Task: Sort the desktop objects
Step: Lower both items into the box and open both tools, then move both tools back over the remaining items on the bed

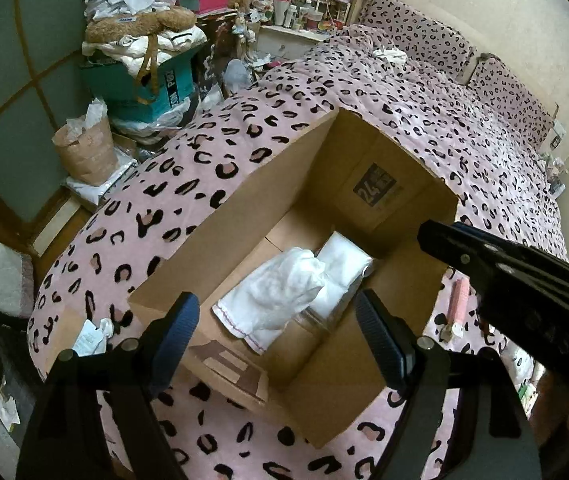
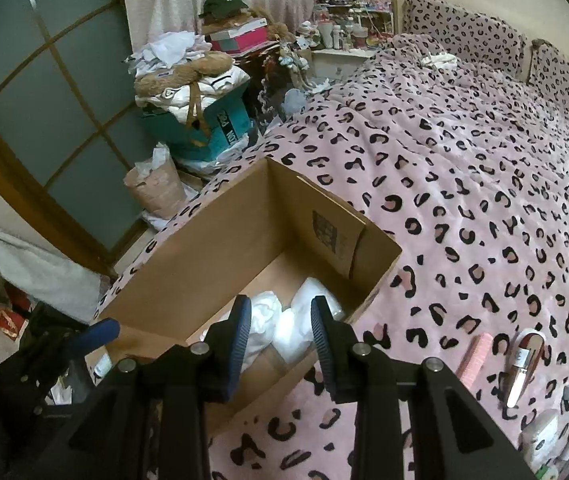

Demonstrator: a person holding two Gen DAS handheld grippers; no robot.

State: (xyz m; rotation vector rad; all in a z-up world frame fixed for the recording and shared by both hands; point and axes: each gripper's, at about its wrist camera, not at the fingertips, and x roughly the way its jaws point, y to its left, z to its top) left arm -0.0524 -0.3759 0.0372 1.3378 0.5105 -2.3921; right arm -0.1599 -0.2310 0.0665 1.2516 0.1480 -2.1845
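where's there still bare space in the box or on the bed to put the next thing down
Inside the cardboard box, bare floor shows along the left wall beside the white cloth and in the near corner. The bedspread beyond the box is open. Crowded: the bed's near right edge around the pink item and small bottles.

A dark printed label (image 1: 376, 188) on the inner far wall of the cardboard box (image 1: 244, 216), right of the left wrist view's centre, reads "24", while the teal box (image 1: 156, 88) at upper left bears white lettering, upside down and not clearly legible.
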